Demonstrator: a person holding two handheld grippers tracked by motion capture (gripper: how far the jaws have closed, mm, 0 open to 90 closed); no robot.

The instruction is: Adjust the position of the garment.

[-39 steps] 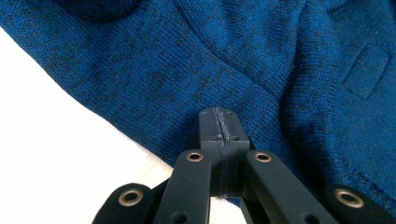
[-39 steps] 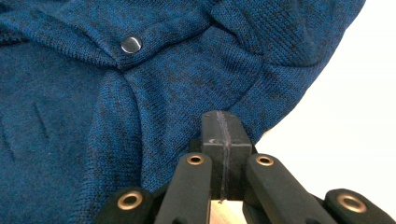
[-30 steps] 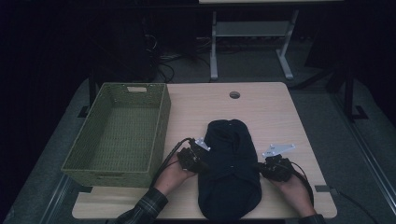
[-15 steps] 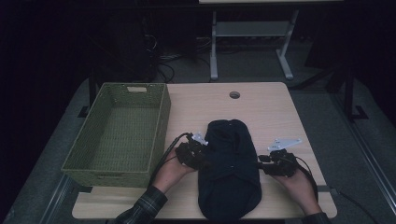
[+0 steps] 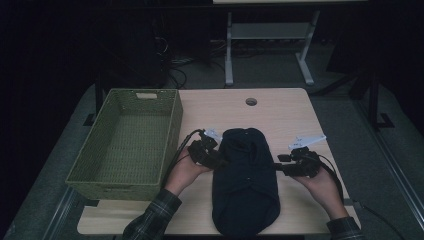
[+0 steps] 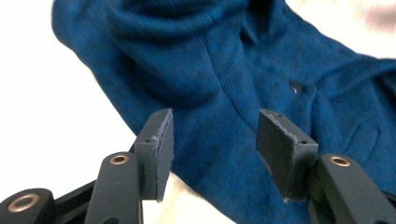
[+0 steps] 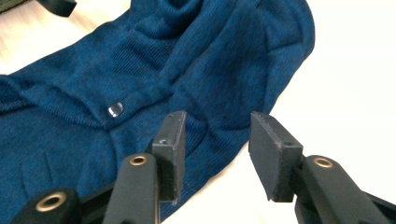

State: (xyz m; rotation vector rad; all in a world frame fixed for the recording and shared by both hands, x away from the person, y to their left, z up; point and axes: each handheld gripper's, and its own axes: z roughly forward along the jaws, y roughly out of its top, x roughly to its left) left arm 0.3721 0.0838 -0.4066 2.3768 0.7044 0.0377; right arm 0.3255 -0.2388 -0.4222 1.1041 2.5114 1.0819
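A dark blue knitted garment [image 5: 245, 185] with buttons lies folded into a long bundle on the wooden table [image 5: 285, 115]. My left gripper [image 5: 220, 161] hovers at its left edge and my right gripper [image 5: 276, 167] at its right edge, both pointing inward. In the left gripper view the left gripper [image 6: 212, 149] stands open above the knit [image 6: 224, 70], near a button [image 6: 295, 87]. The right gripper [image 7: 217, 151] is open over the garment's rim [image 7: 140, 70] and a button [image 7: 115, 109]. Both pairs of jaws have just been opening, with nothing pinched between the pads.
A green woven basket [image 5: 80, 165] stands empty on the left half of the table, close to the left hand. A cable hole [image 5: 251, 101] sits near the far edge. Bare tabletop lies beyond the garment and to its right.
Both grippers have let go of the garment's sides. Their jaws have spread and the hands have lifted and drawn slightly outward. The garment stays put.
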